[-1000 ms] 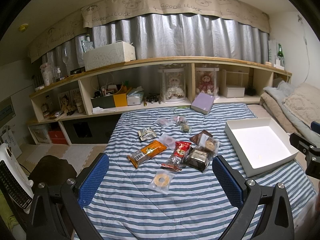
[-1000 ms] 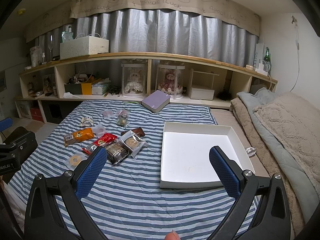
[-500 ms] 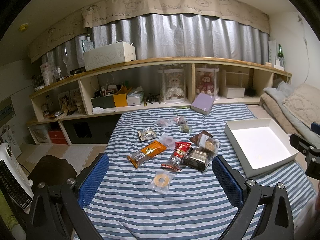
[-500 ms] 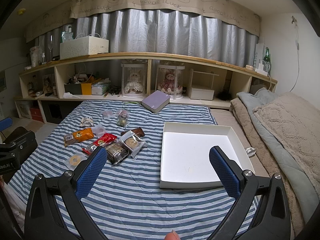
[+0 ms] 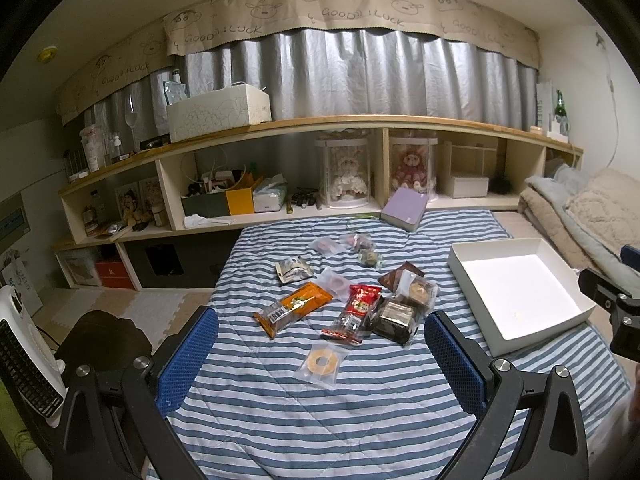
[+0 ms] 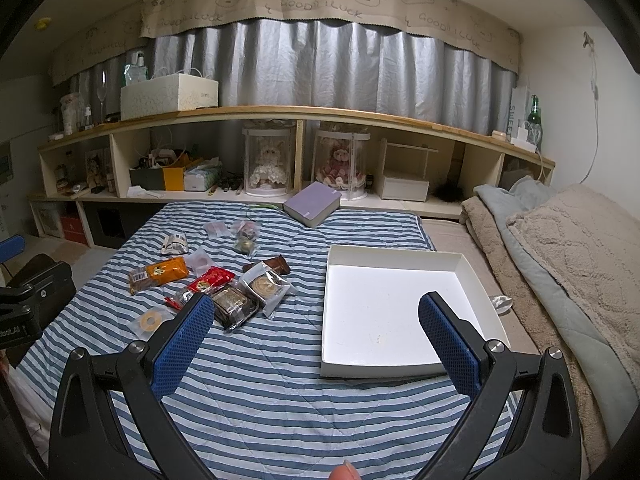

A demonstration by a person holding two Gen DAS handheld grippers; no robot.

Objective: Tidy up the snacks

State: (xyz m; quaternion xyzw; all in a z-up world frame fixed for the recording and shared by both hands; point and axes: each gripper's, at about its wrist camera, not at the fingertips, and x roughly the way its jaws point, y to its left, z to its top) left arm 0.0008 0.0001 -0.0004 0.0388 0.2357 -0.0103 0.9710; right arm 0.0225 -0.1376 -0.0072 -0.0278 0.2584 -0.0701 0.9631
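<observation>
While both grippers hover above the striped bed (image 5: 320,420), fingers spread wide and holding nothing, left gripper (image 5: 321,346) faces the snack packets (image 5: 360,304) scattered mid-bed; right gripper (image 6: 316,330) points between the packets and the empty white tray (image 6: 404,256) lying just right of them.

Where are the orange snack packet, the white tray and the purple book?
orange snack packet (image 5: 295,309), left wrist view, middle of the wrapper.
white tray (image 6: 400,256), right wrist view, far inner wall.
purple book (image 6: 314,202), right wrist view, top cover.
</observation>
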